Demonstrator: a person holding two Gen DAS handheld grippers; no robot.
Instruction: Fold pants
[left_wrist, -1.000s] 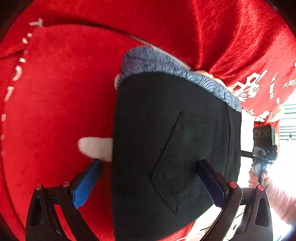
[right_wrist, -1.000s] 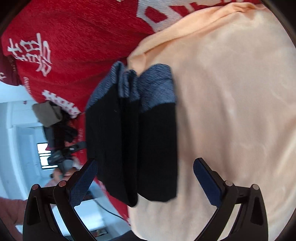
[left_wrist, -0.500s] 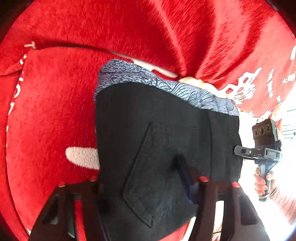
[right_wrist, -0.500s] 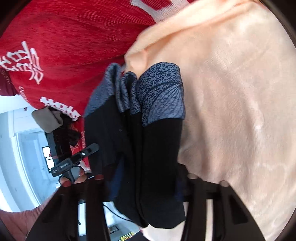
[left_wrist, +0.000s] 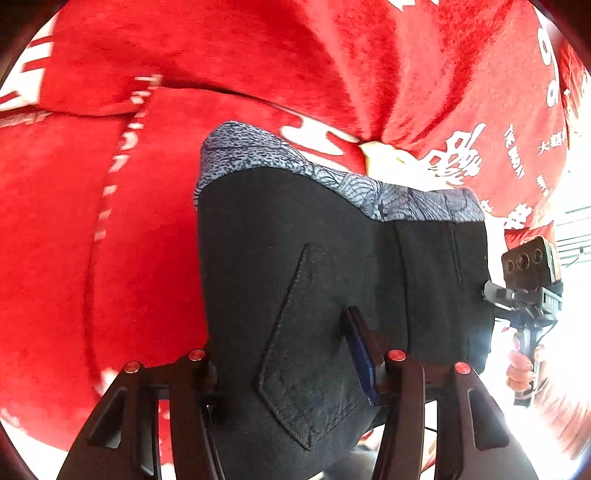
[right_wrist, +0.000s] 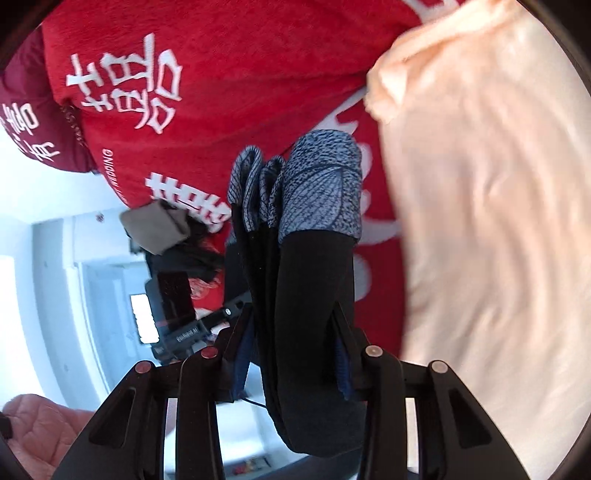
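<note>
The folded black pants (left_wrist: 332, 280) with a grey patterned waistband (left_wrist: 295, 166) and a back pocket fill the left wrist view. My left gripper (left_wrist: 288, 373) is shut on the pants' near edge. In the right wrist view the same pants (right_wrist: 306, 295) hang as a thick folded bundle, seen edge-on, waistband (right_wrist: 317, 192) at the far end. My right gripper (right_wrist: 291, 358) is shut on the bundle. The pants hang lifted off the red blanket (right_wrist: 221, 74).
A red blanket (left_wrist: 258, 55) with white characters covers the surface. A peach cloth (right_wrist: 480, 221) lies at the right in the right wrist view. The other hand-held gripper (left_wrist: 528, 291) shows at the right edge. A bright room lies beyond the left edge.
Both grippers went from open around the pants to shut on them. The bundle has risen off the peach cloth and shifted left over the red blanket.
</note>
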